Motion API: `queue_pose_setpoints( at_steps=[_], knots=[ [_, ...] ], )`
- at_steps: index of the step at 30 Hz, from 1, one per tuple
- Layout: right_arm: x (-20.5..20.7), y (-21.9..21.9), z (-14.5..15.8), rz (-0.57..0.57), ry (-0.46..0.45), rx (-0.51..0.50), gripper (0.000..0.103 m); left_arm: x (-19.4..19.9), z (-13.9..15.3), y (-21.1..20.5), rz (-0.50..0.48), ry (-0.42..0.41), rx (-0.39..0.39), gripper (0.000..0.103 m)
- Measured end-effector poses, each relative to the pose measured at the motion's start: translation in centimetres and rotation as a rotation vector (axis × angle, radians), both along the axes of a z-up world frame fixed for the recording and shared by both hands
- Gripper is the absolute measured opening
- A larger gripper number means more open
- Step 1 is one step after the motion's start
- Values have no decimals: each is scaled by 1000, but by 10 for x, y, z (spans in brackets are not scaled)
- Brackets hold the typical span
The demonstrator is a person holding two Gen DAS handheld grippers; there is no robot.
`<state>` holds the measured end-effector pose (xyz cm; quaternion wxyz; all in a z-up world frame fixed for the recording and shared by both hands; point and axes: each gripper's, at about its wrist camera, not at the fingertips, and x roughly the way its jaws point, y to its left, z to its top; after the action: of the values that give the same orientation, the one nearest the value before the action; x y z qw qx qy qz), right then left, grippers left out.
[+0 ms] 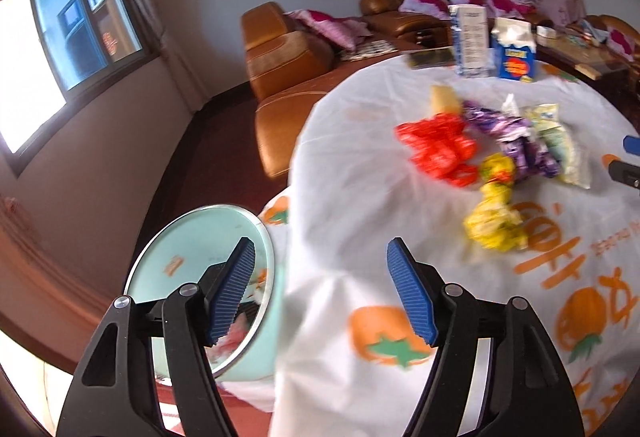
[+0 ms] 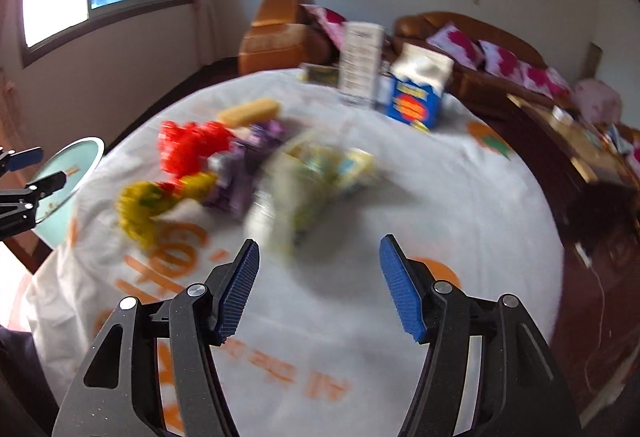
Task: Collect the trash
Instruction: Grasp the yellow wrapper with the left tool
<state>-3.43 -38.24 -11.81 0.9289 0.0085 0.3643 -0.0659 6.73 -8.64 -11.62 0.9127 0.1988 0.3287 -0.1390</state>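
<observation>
Crumpled wrappers (image 1: 496, 153) heaped mid-table on white orange-print cloth (image 1: 360, 197), ahead of right tool (image 2: 318, 287), jaws spread, nothing held. Left tool (image 1: 320, 293) spread too, empty, above mint bin (image 1: 256, 349) at table edge. Cartons (image 1: 492, 41) behind; brown sofa (image 1: 288, 49), window (image 1: 76, 21).

Crinkled glossy wrappers (image 1: 440, 149) lie on the matt white tablecloth (image 1: 360, 197), beside it a smooth bin (image 1: 256, 349) and shiny leather sofa (image 1: 280, 77).

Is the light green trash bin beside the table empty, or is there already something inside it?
Not empty. The trash bin has some pink and orange scraps at its bottom, seen from the left wrist view, but it is far from full.
</observation>
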Motion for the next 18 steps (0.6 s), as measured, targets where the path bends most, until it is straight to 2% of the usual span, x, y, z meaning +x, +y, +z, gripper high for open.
queue_pose_setpoints(
  at_steps=[9,18],
  knots=[
    [-22,-39,-9,-79,-19,13,65,-13,-7,-67,-121,14,-9,69],
    [-20,-37,-11,-69,-30,24,66,2,-36,-95,-132,84,26,70]
  ],
)
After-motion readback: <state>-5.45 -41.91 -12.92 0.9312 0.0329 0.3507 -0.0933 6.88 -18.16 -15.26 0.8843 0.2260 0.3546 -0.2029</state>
